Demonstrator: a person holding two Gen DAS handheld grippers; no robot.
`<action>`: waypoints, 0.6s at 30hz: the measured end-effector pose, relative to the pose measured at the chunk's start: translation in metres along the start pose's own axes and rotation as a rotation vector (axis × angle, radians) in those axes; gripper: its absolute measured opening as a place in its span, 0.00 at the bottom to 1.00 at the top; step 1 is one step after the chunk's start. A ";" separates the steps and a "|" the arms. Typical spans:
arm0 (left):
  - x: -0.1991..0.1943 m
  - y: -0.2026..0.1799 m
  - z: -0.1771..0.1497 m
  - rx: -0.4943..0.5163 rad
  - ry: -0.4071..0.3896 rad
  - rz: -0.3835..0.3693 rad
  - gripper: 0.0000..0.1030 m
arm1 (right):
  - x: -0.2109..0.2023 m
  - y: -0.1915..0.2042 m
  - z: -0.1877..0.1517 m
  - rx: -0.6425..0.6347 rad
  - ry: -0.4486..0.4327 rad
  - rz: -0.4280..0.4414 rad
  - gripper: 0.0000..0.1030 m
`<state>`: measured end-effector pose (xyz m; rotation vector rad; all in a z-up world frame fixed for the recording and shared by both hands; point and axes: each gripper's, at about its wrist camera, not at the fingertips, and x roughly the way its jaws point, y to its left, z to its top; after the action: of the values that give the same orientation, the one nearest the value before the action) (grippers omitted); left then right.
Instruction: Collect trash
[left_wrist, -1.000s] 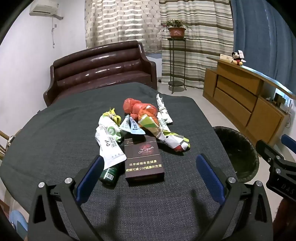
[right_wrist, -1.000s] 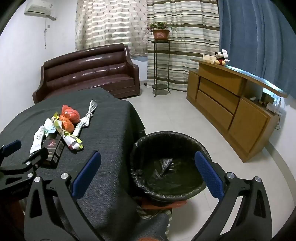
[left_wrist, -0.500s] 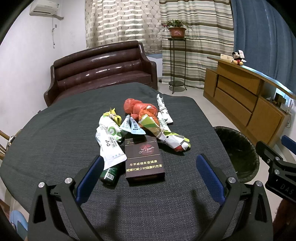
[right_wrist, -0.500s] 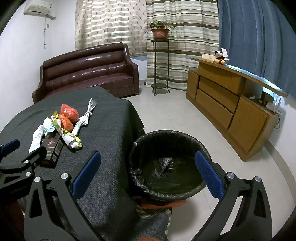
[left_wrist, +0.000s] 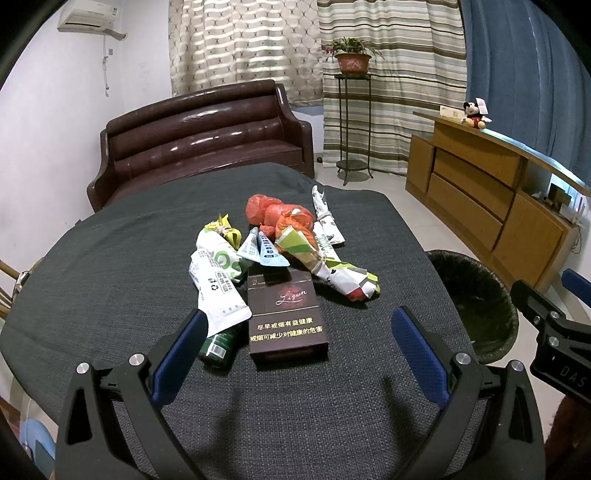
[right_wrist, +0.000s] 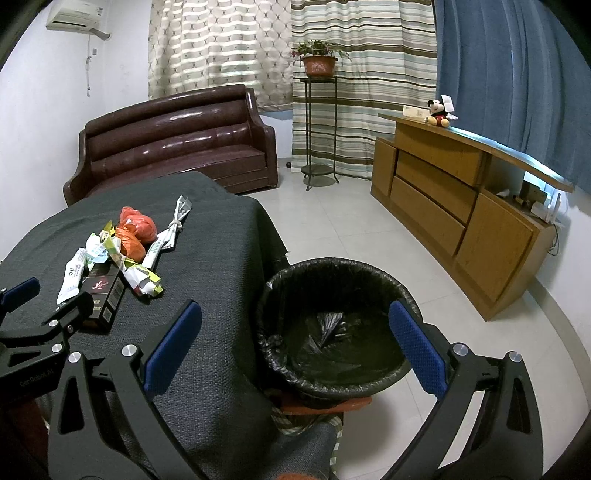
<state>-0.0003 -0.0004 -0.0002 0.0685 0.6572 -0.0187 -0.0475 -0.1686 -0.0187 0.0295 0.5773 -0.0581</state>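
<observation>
Left wrist: left gripper (left_wrist: 295, 334) apart; green bottle (left_wrist: 217, 345) (maybe) half-hidden. Right gripper (right_wrist: 295, 328) apart.

Brown leather sofa (left_wrist: 199, 136) behind table; potted plant (right_wrist: 318, 59) on stand; Mickey toy (right_wrist: 439, 109) on wooden sideboard (right_wrist: 461, 206).

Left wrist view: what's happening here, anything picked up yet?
Nothing is picked up yet. The left gripper is open, hovering over the table with the cigarette box between its fingers' line. The rest of the trash pile lies behind it. The right gripper is open over the empty-looking bin.
</observation>
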 end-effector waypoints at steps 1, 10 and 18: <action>0.000 0.000 0.000 0.000 0.001 0.000 0.94 | 0.000 0.002 0.000 0.000 0.000 -0.001 0.96; 0.000 0.000 -0.001 0.000 0.003 -0.001 0.94 | 0.001 0.001 0.000 0.000 0.001 -0.001 0.96; -0.001 0.000 -0.002 0.000 0.003 0.000 0.94 | 0.001 0.001 0.000 0.000 0.002 -0.001 0.96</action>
<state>-0.0027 -0.0002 -0.0010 0.0684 0.6602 -0.0182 -0.0471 -0.1679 -0.0191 0.0295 0.5798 -0.0590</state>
